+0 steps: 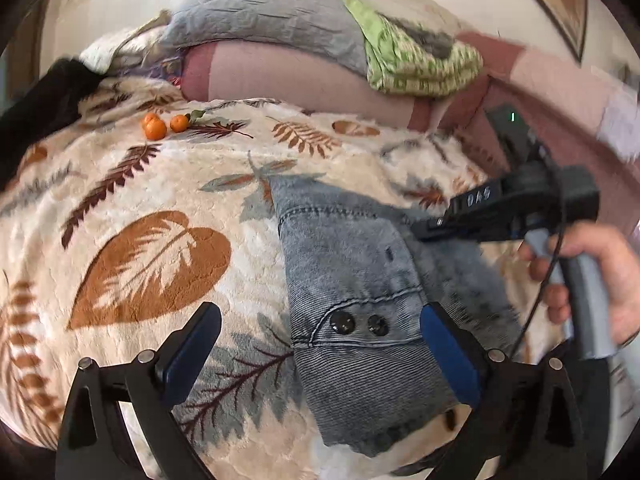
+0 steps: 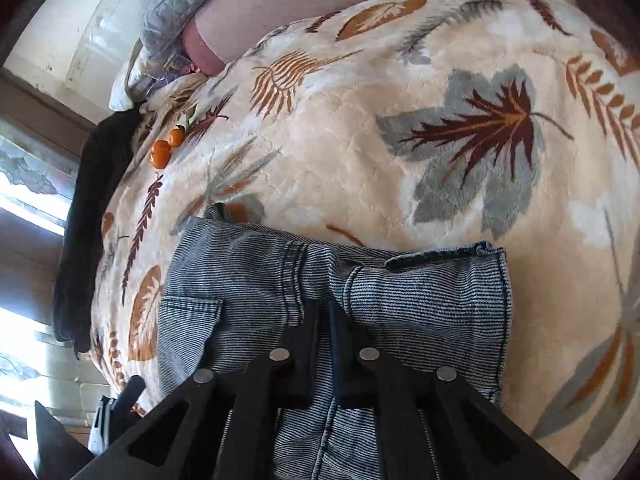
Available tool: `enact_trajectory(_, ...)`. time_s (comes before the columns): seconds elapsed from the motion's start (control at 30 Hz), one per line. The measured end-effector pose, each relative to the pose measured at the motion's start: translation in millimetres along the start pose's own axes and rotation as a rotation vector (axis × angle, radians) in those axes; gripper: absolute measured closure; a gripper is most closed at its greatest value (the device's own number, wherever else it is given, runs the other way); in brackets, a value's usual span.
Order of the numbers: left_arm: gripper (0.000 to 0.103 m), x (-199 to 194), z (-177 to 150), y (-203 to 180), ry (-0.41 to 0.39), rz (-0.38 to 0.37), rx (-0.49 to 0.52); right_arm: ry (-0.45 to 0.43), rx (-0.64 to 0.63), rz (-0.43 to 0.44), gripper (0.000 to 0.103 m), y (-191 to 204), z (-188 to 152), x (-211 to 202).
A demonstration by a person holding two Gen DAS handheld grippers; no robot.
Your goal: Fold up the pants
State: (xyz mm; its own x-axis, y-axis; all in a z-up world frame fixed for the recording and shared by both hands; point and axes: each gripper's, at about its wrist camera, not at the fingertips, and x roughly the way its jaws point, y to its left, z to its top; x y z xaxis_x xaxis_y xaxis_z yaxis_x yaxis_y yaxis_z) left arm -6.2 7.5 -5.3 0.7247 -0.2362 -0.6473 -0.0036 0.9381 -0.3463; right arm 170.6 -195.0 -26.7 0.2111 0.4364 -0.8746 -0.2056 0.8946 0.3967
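Hand-held gripper on our left (image 1: 320, 352) hangs spread wide over the bed, one blue pad on either side of the pants' buttoned edge, gripping nothing. Our right hand-held gripper (image 2: 324, 320) has its fingers pressed together on a ridge of denim at the middle of the bundle, as far as we can judge.

Largest first: the leaf-print blanket (image 1: 160, 200) covers the bed. The pants (image 2: 280, 280), grey-blue washed denim, lie on it partly folded into a compact block. Three small oranges (image 1: 160, 126) sit well apart, toward the pillows (image 1: 256, 12).

Handling, our judgement: denim is soft but thick, fairly heavy, not slippery; stacked layers resist creasing. Best hold is a hemmed or stitched edge, taking all layers at once.

Left view shows the two dark buttons (image 1: 360, 325) and the person's right hand (image 1: 592, 276) on the grip. Right view alone shows the pocket corner (image 2: 192, 312) and the hem at the far right (image 2: 504, 300).
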Motion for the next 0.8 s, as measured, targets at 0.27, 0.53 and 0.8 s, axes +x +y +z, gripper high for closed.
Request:
enact_trajectory(0.27, 0.003, 24.4, -18.1, 53.4, 0.214, -0.398, -0.583, 0.036, -0.410, -0.102, 0.023, 126.7, 43.6, -12.6)
enact_trajectory(0.53, 0.014, 54.2, -29.6, 51.8, 0.321, -0.494, -0.684, 0.339, -0.579, -0.322, 0.019, 181.6, 80.6, 100.7)
enact_trajectory(0.8, 0.070, 54.1, -29.0, 32.4, 0.335, -0.338, -0.511, 0.281, -0.614, -0.346, 0.086, 169.7, 66.1, 98.0)
